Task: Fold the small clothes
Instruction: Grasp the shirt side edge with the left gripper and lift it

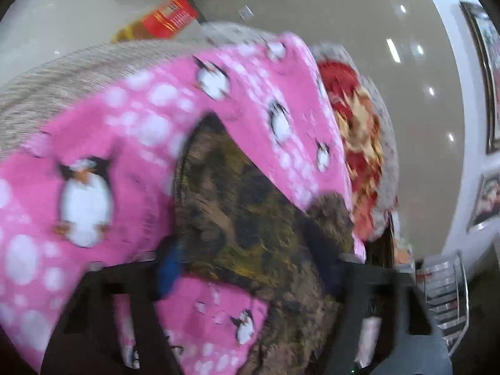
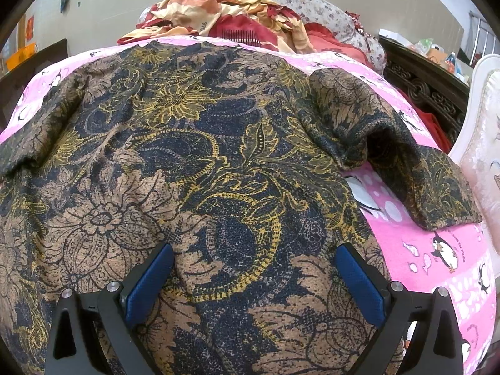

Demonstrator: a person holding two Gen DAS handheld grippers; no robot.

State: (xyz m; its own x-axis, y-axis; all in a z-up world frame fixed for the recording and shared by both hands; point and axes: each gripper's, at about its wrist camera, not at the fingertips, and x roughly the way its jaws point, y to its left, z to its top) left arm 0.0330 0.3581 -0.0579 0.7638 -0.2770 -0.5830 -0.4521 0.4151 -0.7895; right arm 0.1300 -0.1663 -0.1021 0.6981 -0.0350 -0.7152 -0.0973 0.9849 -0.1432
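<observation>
A brown, navy and yellow floral garment (image 2: 200, 162) lies spread on a pink penguin-print blanket (image 2: 437, 250). One sleeve (image 2: 406, 168) lies out to the right. My right gripper (image 2: 254, 259) is open just above the garment's near part, its blue pads (image 2: 150, 284) wide apart. The left wrist view is blurred and tilted. There my left gripper (image 1: 247, 250) is open over an edge of the same garment (image 1: 250, 218), with the pink blanket (image 1: 93, 172) around it.
A red and cream crumpled cloth (image 2: 231, 18) and a flowered pillow (image 2: 312, 3) lie at the bed's far end. A dark carved bed frame (image 2: 422, 87) and a white padded chair (image 2: 481, 156) stand at the right. A metal rack (image 1: 447, 297) stands beside the bed.
</observation>
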